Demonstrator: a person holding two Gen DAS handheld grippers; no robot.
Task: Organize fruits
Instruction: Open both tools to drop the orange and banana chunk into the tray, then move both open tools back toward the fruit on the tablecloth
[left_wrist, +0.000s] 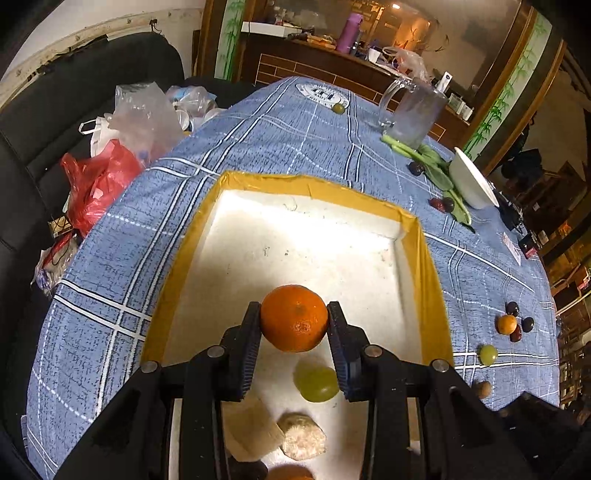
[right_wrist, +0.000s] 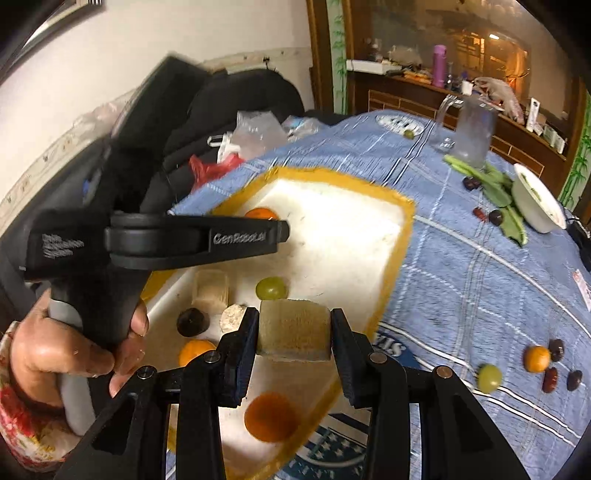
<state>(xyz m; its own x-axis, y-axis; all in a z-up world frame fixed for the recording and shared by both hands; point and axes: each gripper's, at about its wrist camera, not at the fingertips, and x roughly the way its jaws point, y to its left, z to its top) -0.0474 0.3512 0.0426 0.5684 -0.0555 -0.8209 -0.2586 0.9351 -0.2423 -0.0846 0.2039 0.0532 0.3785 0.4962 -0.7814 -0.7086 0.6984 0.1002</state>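
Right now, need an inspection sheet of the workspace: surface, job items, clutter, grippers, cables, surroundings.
Surface: blue plaid tablecloth covers the table.
Job's things: white foam tray with yellow taped rim holds a green grape, pale chunks and other fruit; small orange fruit, dark fruits and another grape lie loose on the cloth.
Clutter: glass mug, white bowl and leafy greens at the far side.
Grippers: left gripper shut on an orange tangerine over the tray; right gripper shut on a beige cut chunk.
Cables: nothing seen.
Surroundings: plastic bags on a black seat; wooden cabinet behind.
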